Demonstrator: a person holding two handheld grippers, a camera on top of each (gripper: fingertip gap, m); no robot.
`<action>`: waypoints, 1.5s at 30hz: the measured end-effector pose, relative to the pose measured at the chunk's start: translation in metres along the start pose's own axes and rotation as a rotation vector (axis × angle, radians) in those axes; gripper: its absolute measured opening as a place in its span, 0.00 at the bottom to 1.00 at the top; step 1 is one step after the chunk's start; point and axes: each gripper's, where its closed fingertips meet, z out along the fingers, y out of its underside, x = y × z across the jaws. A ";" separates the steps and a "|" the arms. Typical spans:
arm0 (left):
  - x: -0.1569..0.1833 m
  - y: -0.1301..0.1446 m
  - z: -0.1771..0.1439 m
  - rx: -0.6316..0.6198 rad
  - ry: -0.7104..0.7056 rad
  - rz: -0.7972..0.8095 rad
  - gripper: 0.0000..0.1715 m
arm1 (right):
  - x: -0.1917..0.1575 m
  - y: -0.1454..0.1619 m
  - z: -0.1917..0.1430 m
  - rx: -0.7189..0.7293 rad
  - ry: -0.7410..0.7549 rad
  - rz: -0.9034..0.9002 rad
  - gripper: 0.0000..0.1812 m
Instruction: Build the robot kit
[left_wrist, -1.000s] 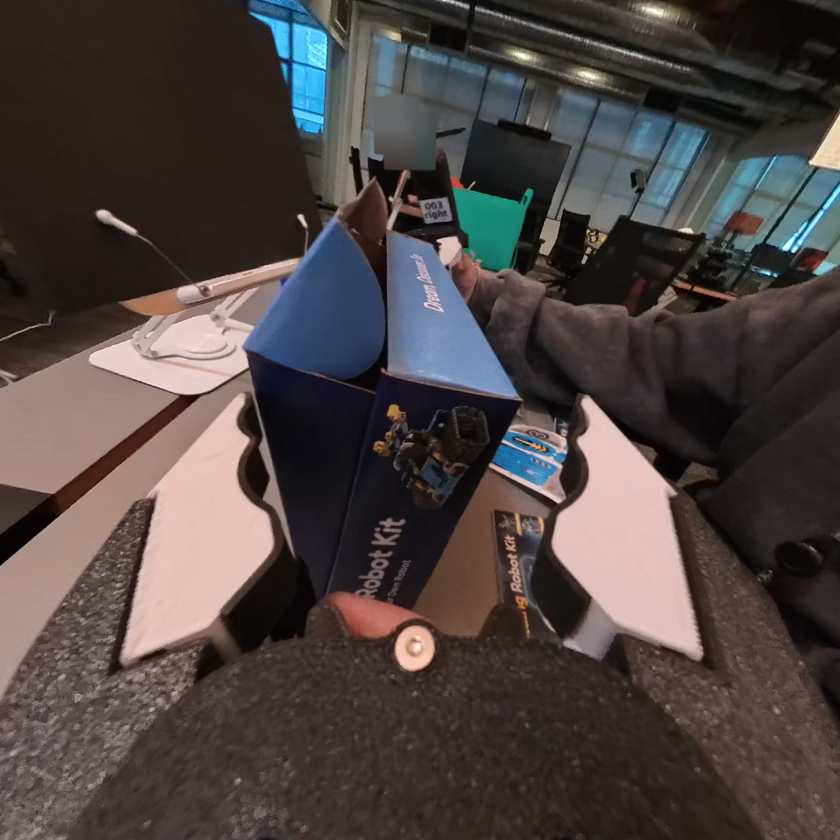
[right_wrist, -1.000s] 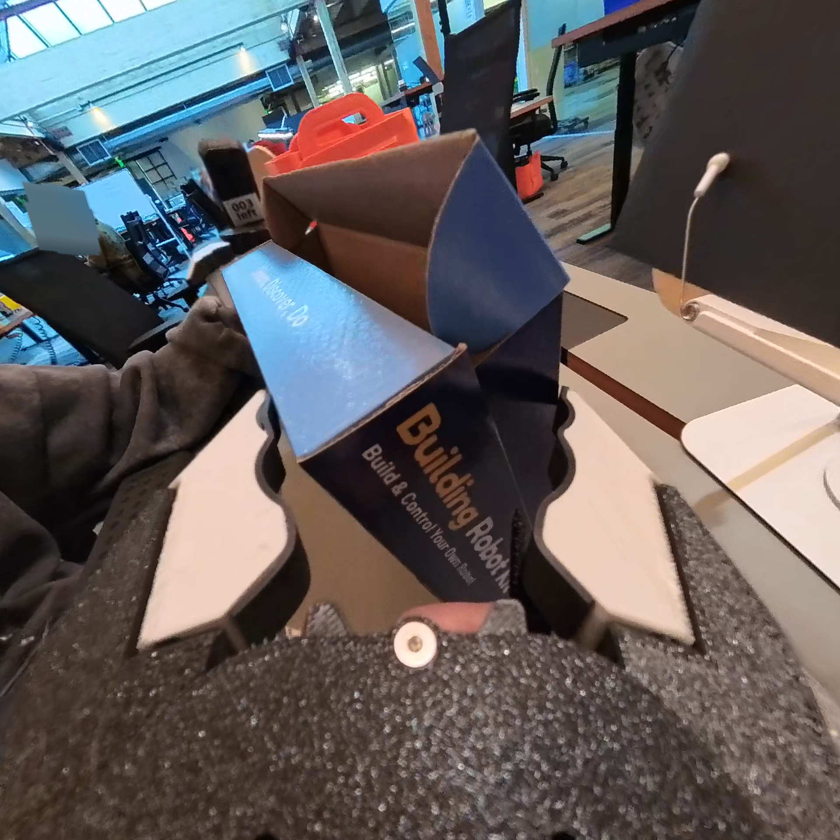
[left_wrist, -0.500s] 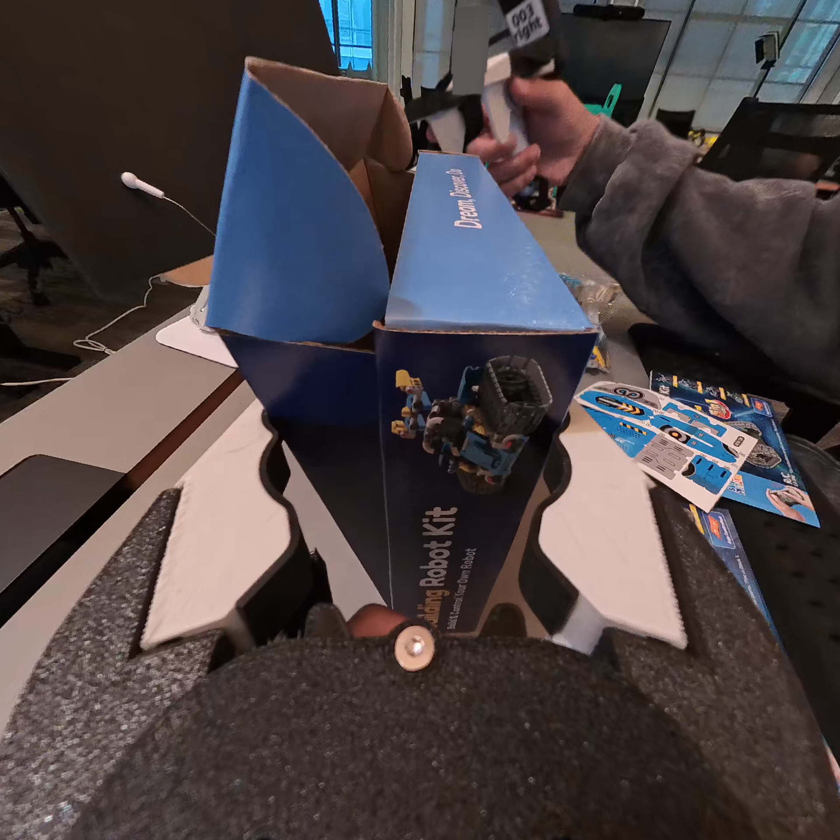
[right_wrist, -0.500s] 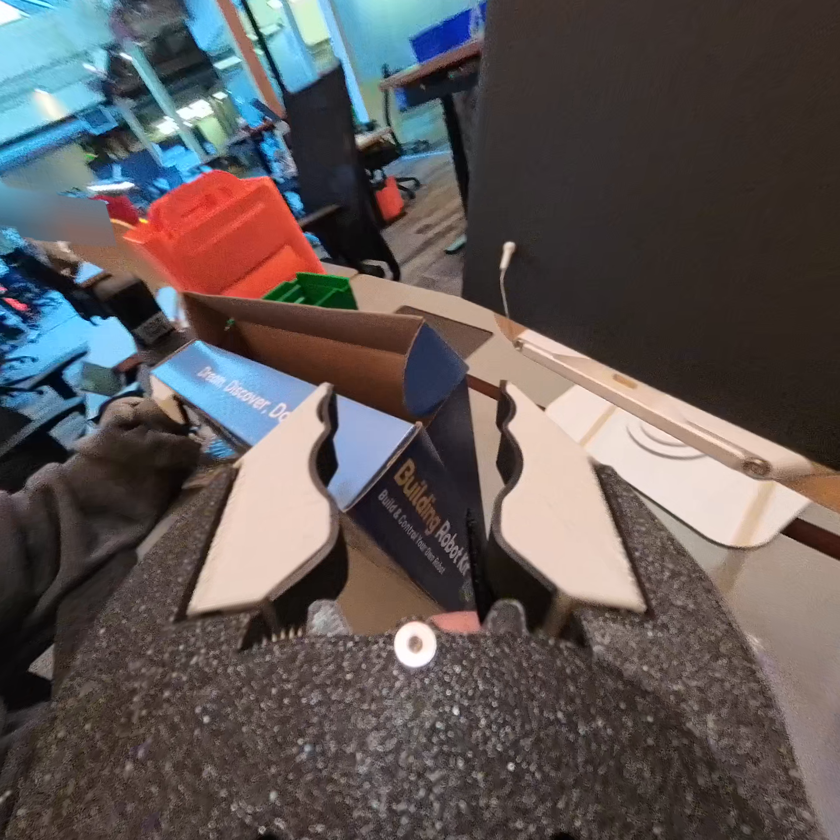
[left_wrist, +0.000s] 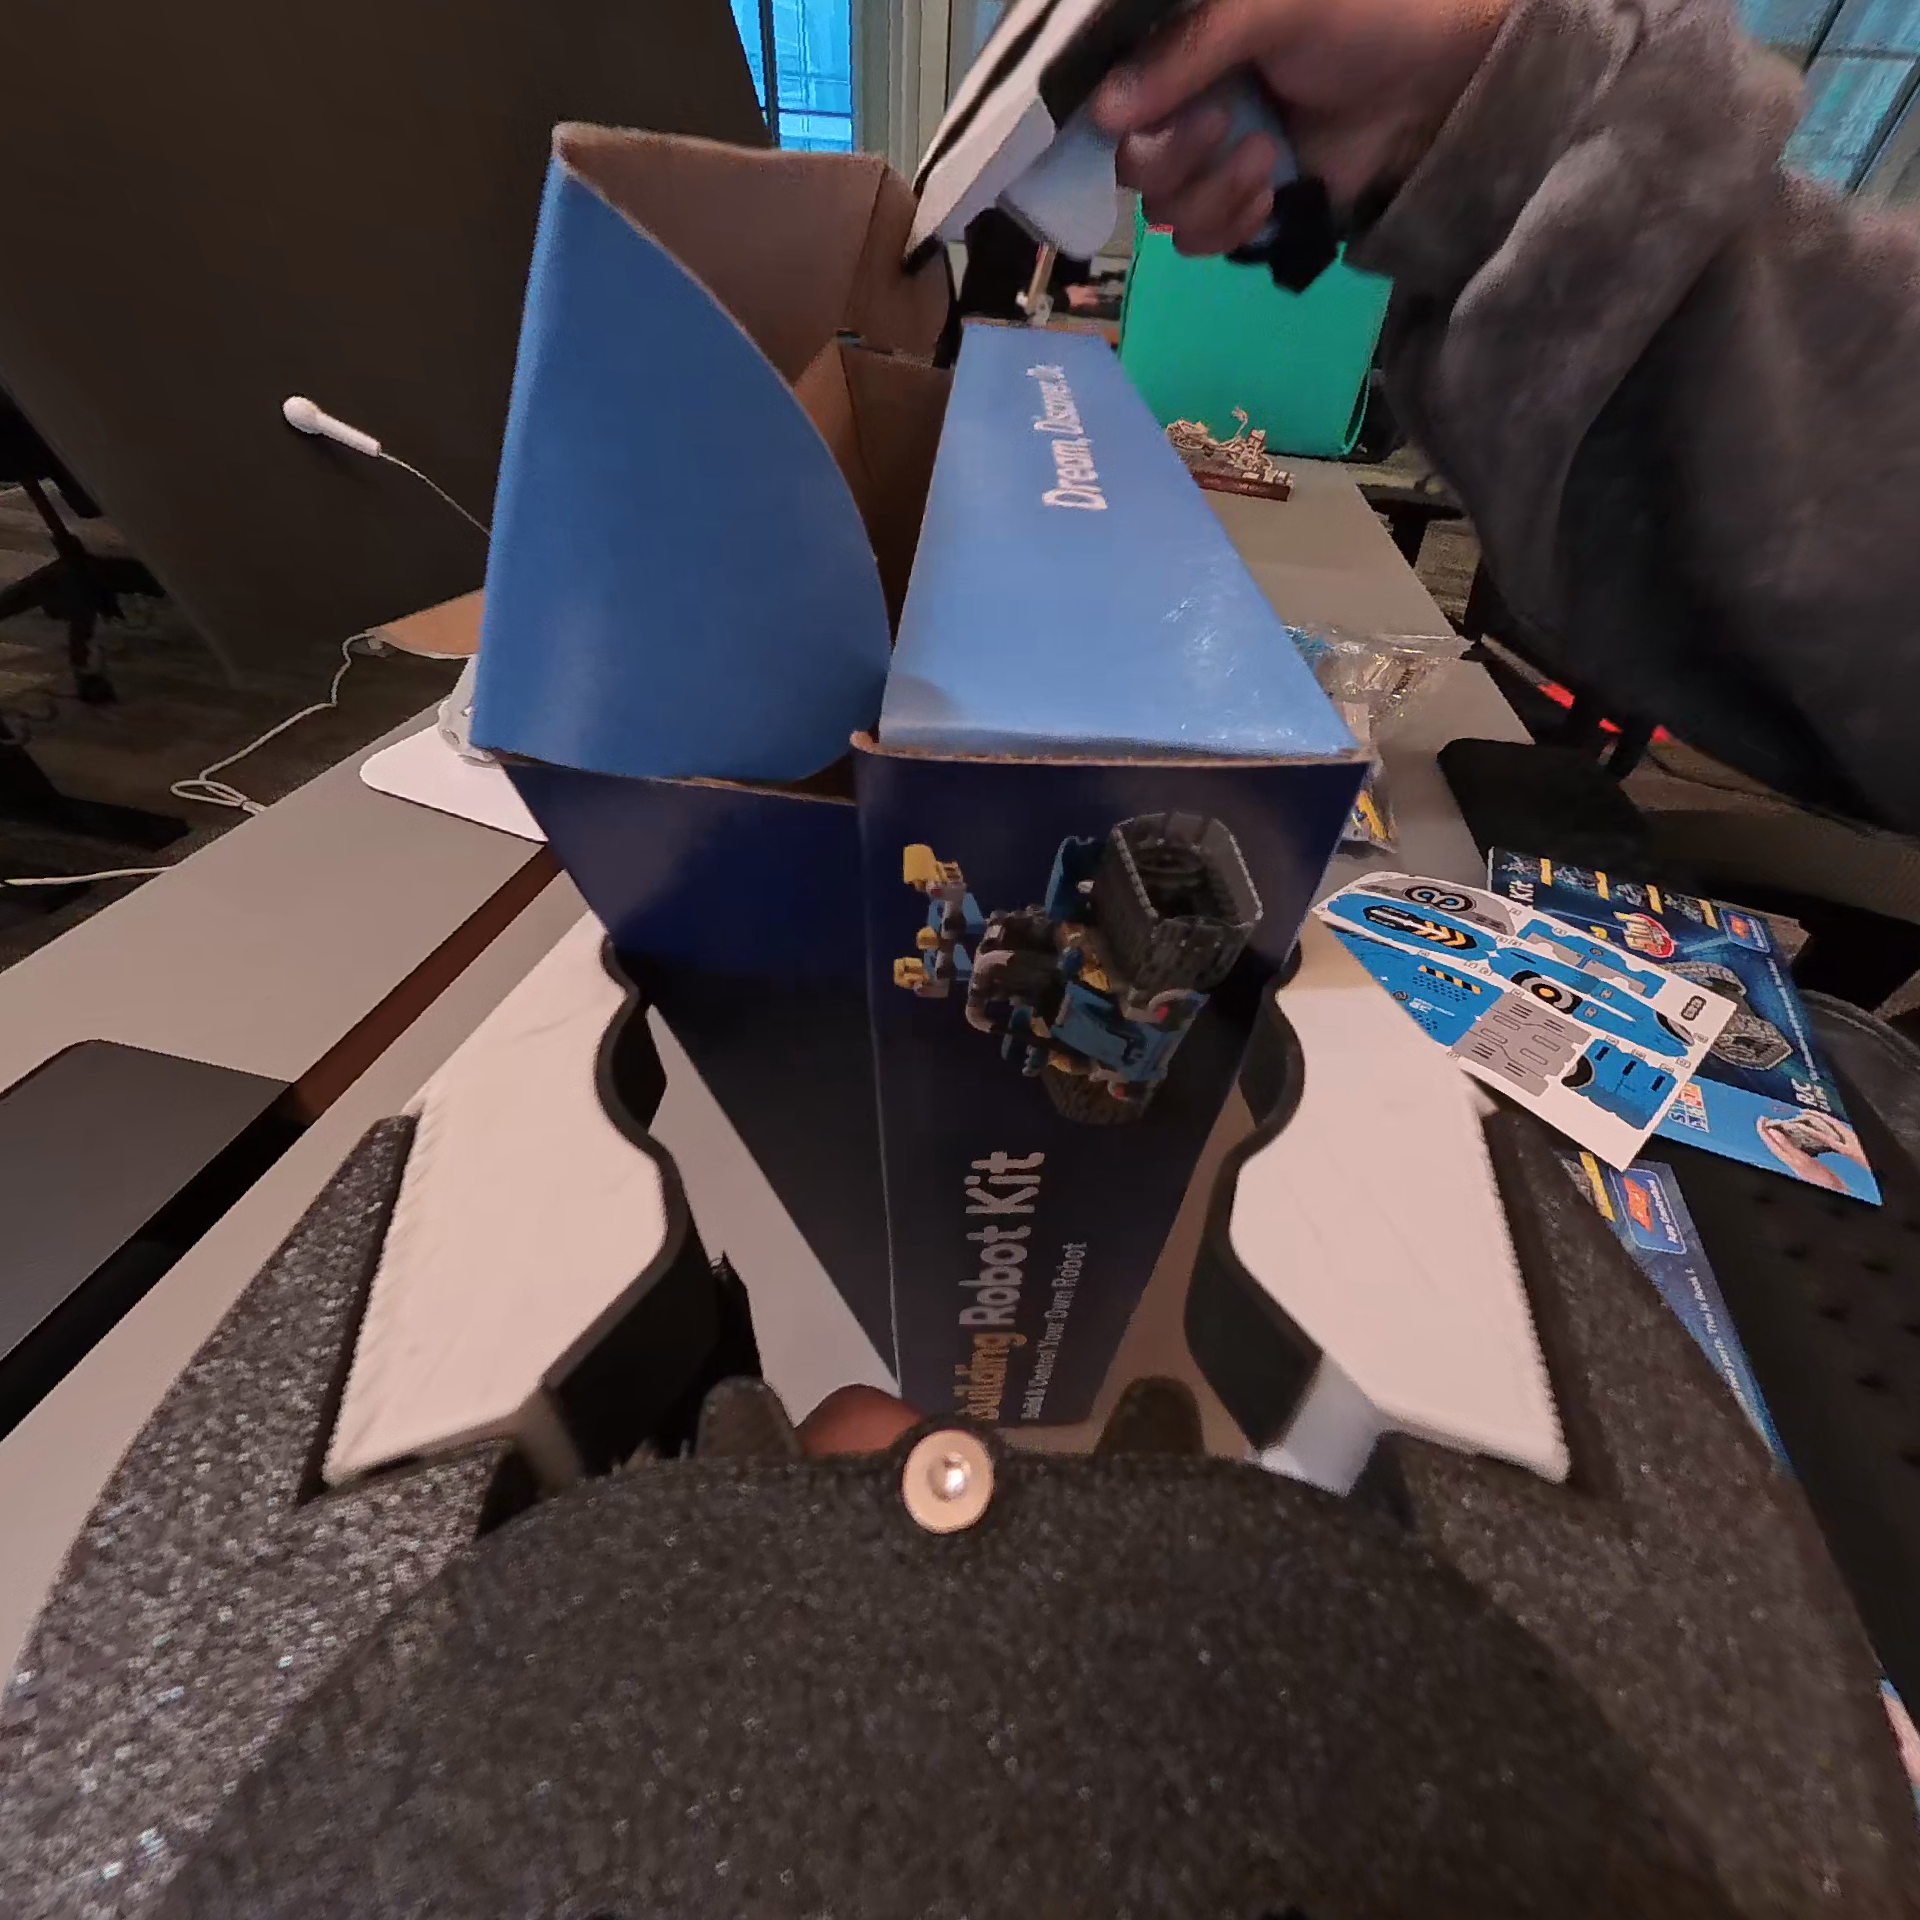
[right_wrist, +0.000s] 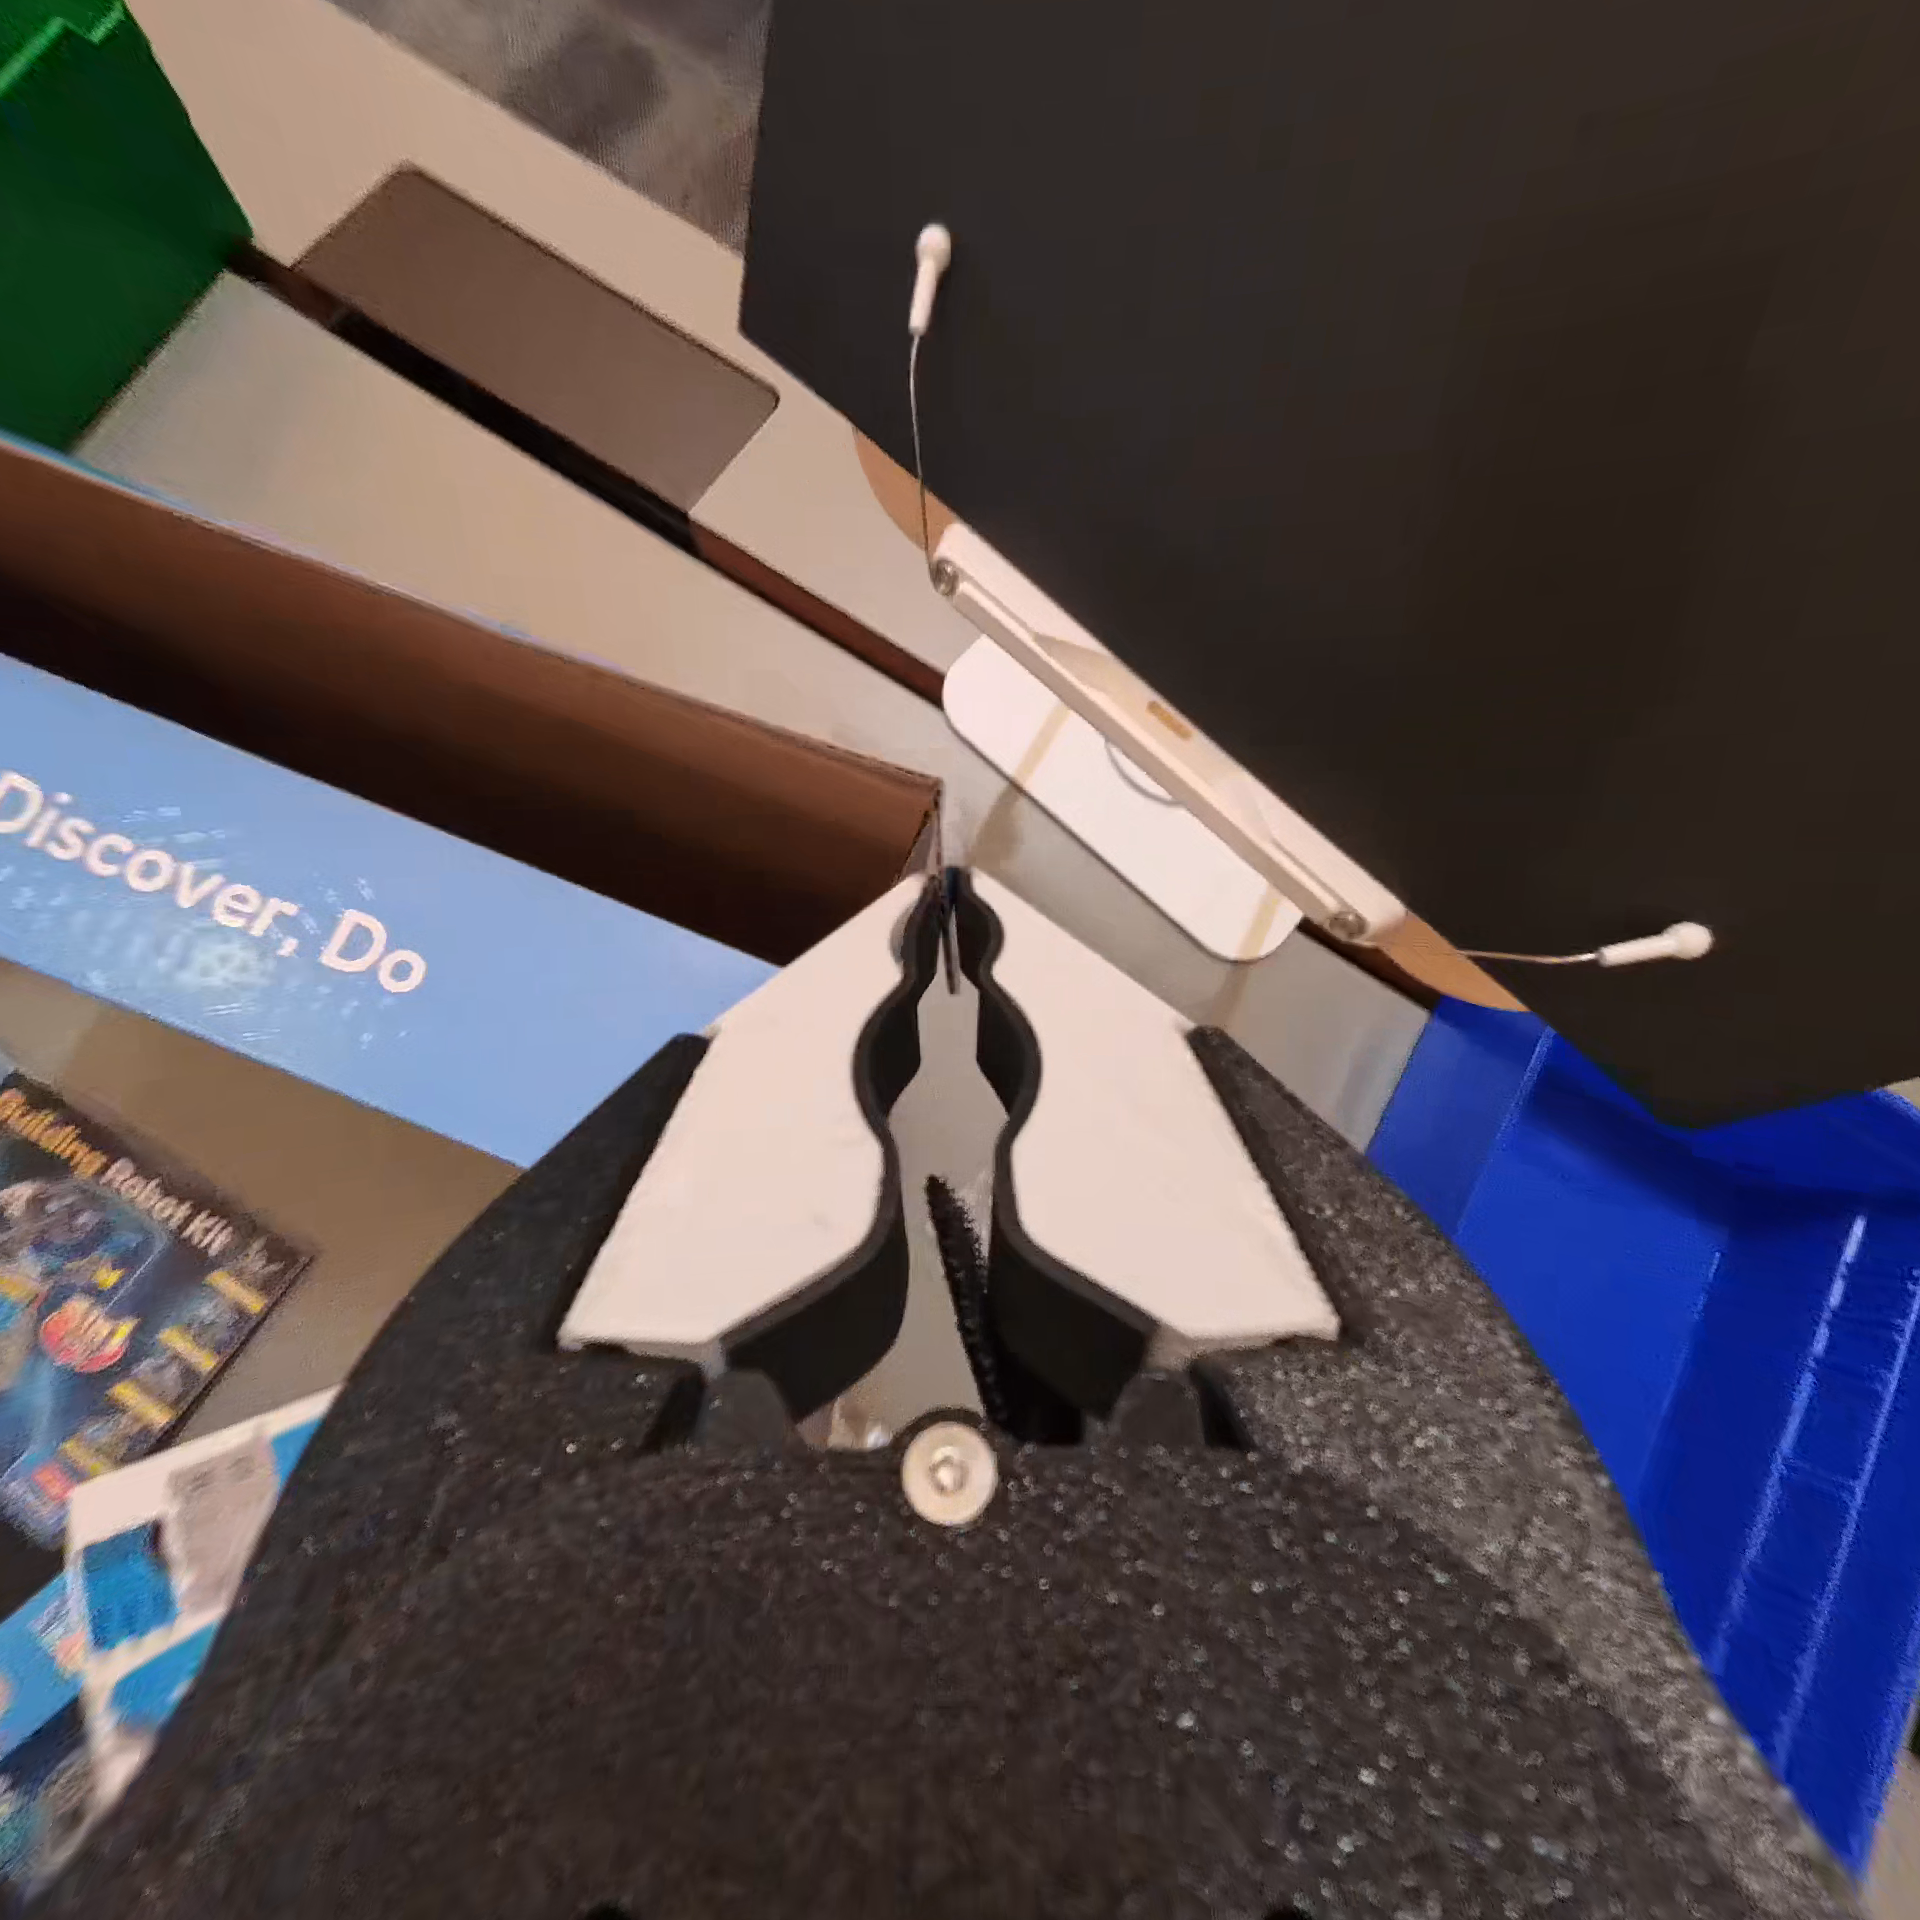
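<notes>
Left wrist view: left gripper (left_wrist: 951, 1023) jaws wide around blue box (left_wrist: 1070, 997); right gripper (right_wrist: 948, 920) jaws pinch its flap (right_wrist: 665, 790).

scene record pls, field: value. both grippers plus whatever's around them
left gripper: open, fingers either side of the blue box's near end; contact unclear
blue box: upright on the table, top flap raised
right gripper: shut, tips pinching the edge of the box's brown cardboard flap
beside box: sticker sheet lying on a printed leaflet
behind: black panel, white stand
right of right gripper: blue bin
far left: green bin
</notes>
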 end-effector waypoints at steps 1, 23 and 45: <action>0.000 0.000 0.000 -0.001 0.001 0.001 0.67 | 0.000 0.000 -0.003 -0.047 -0.008 0.006 0.00; -0.003 0.002 0.005 -0.074 -0.048 0.058 0.64 | -0.017 0.000 -0.028 -0.254 -0.212 0.204 0.02; 0.010 -0.002 0.024 -0.123 -0.103 0.214 0.65 | 0.008 0.027 -0.029 -0.581 0.120 -0.080 0.16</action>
